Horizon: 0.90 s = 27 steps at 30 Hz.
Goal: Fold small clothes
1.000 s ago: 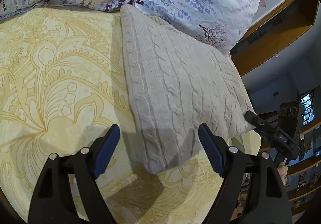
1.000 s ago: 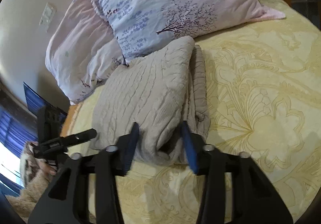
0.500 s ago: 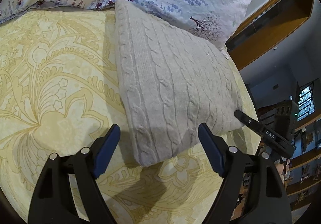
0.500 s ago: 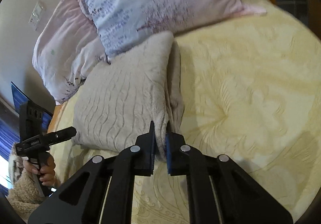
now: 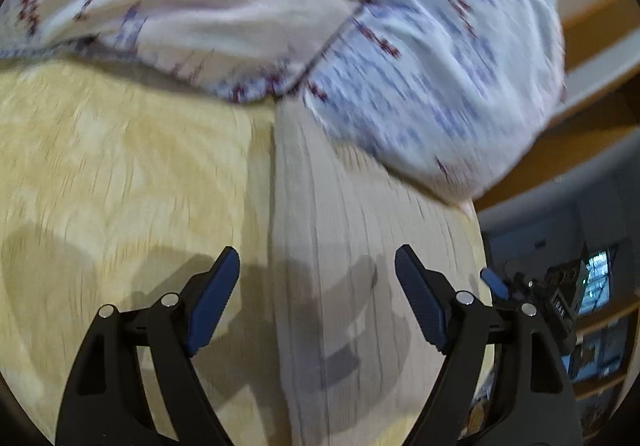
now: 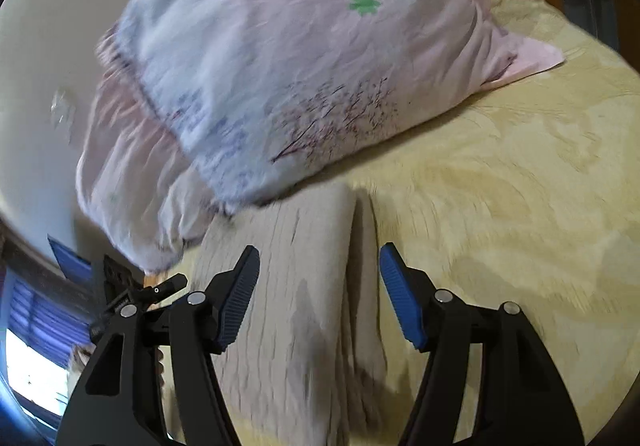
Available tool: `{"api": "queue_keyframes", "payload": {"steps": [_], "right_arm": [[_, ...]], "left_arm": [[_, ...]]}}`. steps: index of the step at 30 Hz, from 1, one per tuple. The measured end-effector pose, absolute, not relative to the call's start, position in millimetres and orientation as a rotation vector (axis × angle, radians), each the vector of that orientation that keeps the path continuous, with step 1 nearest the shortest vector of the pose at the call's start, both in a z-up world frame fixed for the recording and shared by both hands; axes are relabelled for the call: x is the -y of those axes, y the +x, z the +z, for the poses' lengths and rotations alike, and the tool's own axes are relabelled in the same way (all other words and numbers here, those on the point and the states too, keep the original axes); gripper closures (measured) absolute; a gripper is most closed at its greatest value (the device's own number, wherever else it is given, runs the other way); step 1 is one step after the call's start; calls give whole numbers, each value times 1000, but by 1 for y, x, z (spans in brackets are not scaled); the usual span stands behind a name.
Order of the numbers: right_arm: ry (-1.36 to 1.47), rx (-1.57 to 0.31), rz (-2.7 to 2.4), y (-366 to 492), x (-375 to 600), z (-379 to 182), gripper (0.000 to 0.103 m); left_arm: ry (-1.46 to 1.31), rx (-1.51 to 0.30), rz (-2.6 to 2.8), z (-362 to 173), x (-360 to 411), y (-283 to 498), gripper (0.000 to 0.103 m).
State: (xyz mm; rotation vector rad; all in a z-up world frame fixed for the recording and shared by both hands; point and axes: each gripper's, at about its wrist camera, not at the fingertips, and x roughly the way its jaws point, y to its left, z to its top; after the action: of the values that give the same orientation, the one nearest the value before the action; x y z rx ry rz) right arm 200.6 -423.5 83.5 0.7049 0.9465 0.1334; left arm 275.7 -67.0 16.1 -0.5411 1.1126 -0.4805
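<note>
A folded beige cable-knit sweater (image 5: 360, 226) lies on the yellow patterned bedspread (image 5: 120, 174), its far end against the floral pillows. My left gripper (image 5: 317, 266) hovers open over the sweater's left edge, nothing between its blue pads. In the right wrist view the same sweater (image 6: 296, 270) shows its folded layers on the right side. My right gripper (image 6: 320, 266) hangs over that edge with its jaws opening; the cloth lies below them and the pads do not press it. Both views are blurred by motion.
Two floral pillows (image 5: 420, 58) (image 6: 300, 58) lean at the head of the bed. A wooden bed frame (image 5: 580, 134) and shelves show at the right of the left wrist view. Each gripper appears at the edge of the other's view. Bare bedspread (image 6: 520, 186) stretches right.
Both grippers have moved forward toward the pillows, which now loom larger. The right gripper, shut on the sweater's folded edge half a second ago, has let go and its jaws stand apart.
</note>
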Motion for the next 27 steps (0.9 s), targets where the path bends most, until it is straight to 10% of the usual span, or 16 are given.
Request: {"api": "queue_keyframes", "payload": {"steps": [4, 9, 12, 23, 27], "right_arm": [[741, -1015, 133, 238, 424, 60, 40], [698, -1037, 185, 255, 409, 50, 84], [672, -992, 200, 249, 407, 55, 93], [569, -944, 92, 235, 407, 60, 94], [623, -974, 90, 233, 409, 53, 86]], "left_arm": [[-528, -1133, -450, 9, 77, 312, 35], [-578, -1150, -490, 1, 82, 329, 85], [-565, -1125, -496, 3, 81, 327, 92], [-536, -1018, -469, 5, 82, 310, 96], [-560, -1036, -445, 1, 84, 309, 72]]}}
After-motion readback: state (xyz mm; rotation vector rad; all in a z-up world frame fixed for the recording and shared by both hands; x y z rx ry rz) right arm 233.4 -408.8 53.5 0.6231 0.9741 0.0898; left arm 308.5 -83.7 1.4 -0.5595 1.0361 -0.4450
